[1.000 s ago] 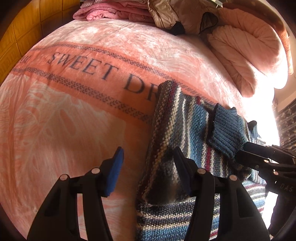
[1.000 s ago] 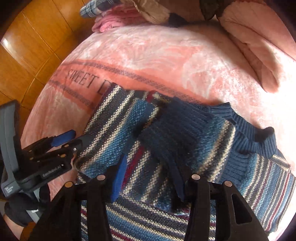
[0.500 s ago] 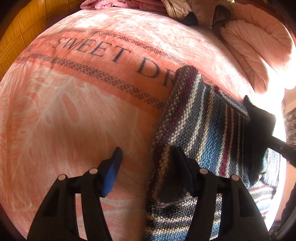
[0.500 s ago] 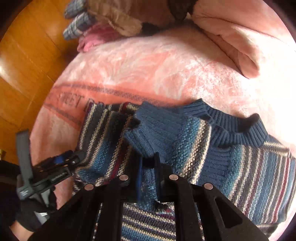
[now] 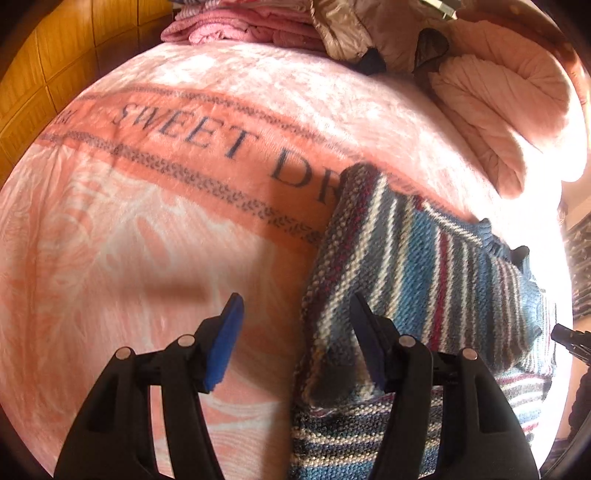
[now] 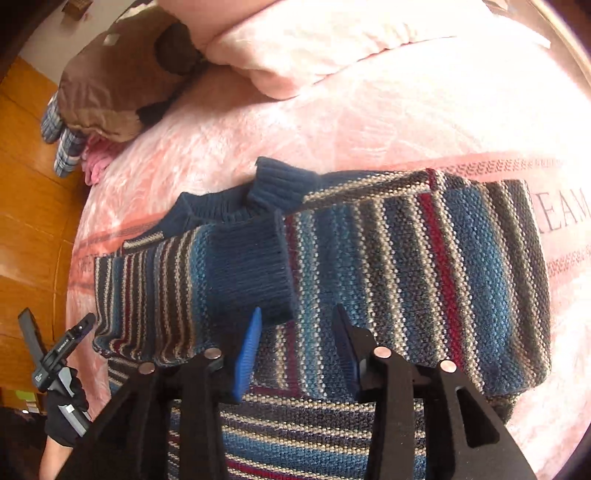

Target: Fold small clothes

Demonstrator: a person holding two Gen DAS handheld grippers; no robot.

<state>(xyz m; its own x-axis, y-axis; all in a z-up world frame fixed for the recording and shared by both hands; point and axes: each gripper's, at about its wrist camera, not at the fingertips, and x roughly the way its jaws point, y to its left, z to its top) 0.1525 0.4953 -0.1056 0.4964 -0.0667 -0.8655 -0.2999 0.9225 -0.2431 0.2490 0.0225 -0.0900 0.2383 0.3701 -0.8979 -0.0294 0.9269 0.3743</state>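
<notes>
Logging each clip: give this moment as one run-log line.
stage: sleeves folded in | left gripper: open, empty | right gripper: open, over striped sweater | surface: pink blanket

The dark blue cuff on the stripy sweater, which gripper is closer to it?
Right. The right gripper hangs open just below the cuff of the sweater. The left gripper sits open at the sweater's far edge, over the blanket.

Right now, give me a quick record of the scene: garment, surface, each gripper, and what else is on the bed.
garment: striped knit sweater, both sleeves folded across the body, navy cuff on top
surface: pink blanket printed SWEET DREAM
left gripper: jaws open, empty, at the sweater's edge
right gripper: jaws open, empty, above the cuff
other: pink pillow, brown jacket, folded pink clothes
</notes>
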